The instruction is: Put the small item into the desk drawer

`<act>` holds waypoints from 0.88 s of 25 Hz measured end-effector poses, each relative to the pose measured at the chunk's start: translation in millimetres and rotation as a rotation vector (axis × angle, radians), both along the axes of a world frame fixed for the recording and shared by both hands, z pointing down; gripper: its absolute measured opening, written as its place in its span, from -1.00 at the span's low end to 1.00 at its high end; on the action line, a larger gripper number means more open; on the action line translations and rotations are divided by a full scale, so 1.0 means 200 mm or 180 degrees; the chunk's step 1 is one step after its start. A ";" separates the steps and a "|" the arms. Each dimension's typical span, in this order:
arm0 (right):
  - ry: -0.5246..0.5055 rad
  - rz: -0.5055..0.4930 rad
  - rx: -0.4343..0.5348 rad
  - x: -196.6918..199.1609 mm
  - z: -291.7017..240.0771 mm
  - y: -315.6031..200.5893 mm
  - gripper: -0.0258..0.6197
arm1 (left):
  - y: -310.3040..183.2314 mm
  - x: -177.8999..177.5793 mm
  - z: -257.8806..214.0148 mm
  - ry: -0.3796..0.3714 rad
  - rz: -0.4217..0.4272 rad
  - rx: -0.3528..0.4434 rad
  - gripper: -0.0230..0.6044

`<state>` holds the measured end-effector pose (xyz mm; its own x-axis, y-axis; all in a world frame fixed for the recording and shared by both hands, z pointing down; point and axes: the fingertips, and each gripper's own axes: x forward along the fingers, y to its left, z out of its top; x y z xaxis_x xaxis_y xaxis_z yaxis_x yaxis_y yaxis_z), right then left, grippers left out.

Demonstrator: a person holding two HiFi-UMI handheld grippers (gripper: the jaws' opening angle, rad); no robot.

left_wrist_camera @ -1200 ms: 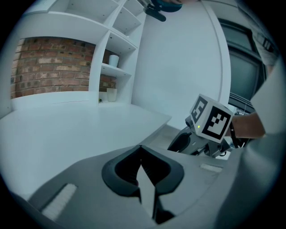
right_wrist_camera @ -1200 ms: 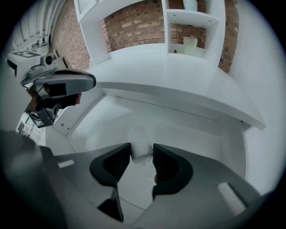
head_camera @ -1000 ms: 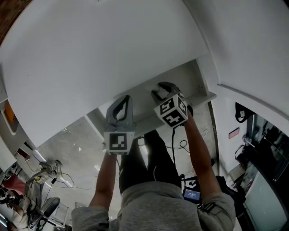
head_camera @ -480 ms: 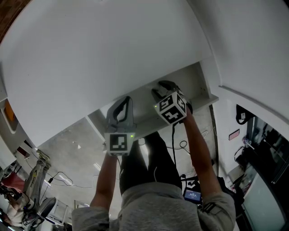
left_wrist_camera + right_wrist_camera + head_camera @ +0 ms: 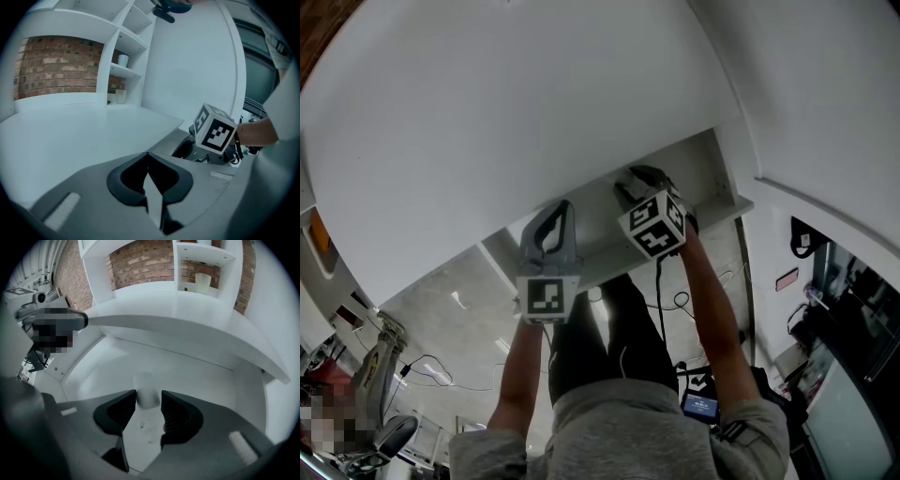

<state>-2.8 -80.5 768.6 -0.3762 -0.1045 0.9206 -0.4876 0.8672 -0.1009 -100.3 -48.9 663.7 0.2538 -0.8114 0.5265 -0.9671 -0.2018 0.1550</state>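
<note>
In the right gripper view, looking down past the right gripper (image 5: 148,398) into the open desk drawer (image 5: 197,366). Fingers parted, just eased a little wider, with the small item (image 5: 146,389) between the tips at the frame's centre. Pale, translucent, blurred, filling nearly the whole gap; hard to tell whether touching either pad. Beneath it, the drawer's white floor. Across the middle of the frame, the curved edge of the white tabletop (image 5: 187,319). At the top, white shelves (image 5: 206,254) against a brick wall (image 5: 145,258), with a pale cup (image 5: 202,283) at upper right.

In the left gripper view, left gripper (image 5: 148,164) low in the frame, fingers closed on each other with nothing between them. At centre right, the marker cube (image 5: 214,130) of the right gripper, down at the drawer.

From the head view, both grippers side by side at mid-frame: the left one at the drawer's left end in the picture, the right one reaching in under the tabletop's edge.
</note>
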 end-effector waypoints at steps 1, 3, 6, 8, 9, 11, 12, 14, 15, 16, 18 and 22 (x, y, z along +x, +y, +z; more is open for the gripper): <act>-0.0005 0.0012 0.0023 0.01 -0.01 0.00 -0.37 | 0.01 0.01 0.00 -0.0001 0.0002 -0.0005 -0.89; -0.0024 0.0024 0.0055 0.02 -0.02 0.00 -0.37 | 0.02 0.03 -0.01 -0.0014 0.0016 0.0003 -0.89; -0.0065 0.0029 0.0086 0.03 -0.05 0.00 -0.37 | 0.02 0.04 -0.03 -0.0009 0.0002 0.0030 -0.89; -0.0078 0.0028 0.0118 0.03 -0.07 0.00 -0.37 | 0.03 0.04 -0.05 -0.0013 0.0018 0.0036 -0.89; -0.0085 0.0026 0.0134 0.03 -0.09 0.00 -0.37 | 0.03 0.04 -0.06 -0.0021 0.0034 0.0039 -0.89; -0.0105 0.0021 0.0163 0.03 -0.10 0.01 -0.37 | 0.03 0.06 -0.07 -0.0030 0.0052 0.0060 -0.89; -0.0115 0.0021 0.0178 0.03 -0.11 0.01 -0.37 | 0.03 0.07 -0.08 -0.0033 0.0061 0.0078 -0.89; -0.0135 0.0026 0.0210 0.03 -0.14 0.01 -0.37 | 0.03 0.08 -0.11 -0.0038 0.0081 0.0122 -0.89; -0.0152 0.0033 0.0230 0.03 -0.17 0.01 -0.37 | 0.02 0.08 -0.13 -0.0050 0.0097 0.0143 -0.89; -0.0172 0.0043 0.0253 0.03 -0.20 0.01 -0.37 | 0.02 0.08 -0.16 -0.0068 0.0115 0.0161 -0.89; -0.0217 0.0072 0.0297 0.02 -0.25 0.02 -0.38 | 0.03 0.08 -0.21 -0.0100 0.0147 0.0197 -0.89; -0.0304 0.0136 0.0377 0.01 -0.35 0.02 -0.40 | 0.03 0.09 -0.30 -0.0143 0.0203 0.0302 -0.89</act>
<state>-0.2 -76.2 698.1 -0.4542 -0.2279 0.8612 -0.5173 0.8545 -0.0467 -81.8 -43.0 603.2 0.2844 -0.8410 0.4602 -0.9573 -0.2750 0.0891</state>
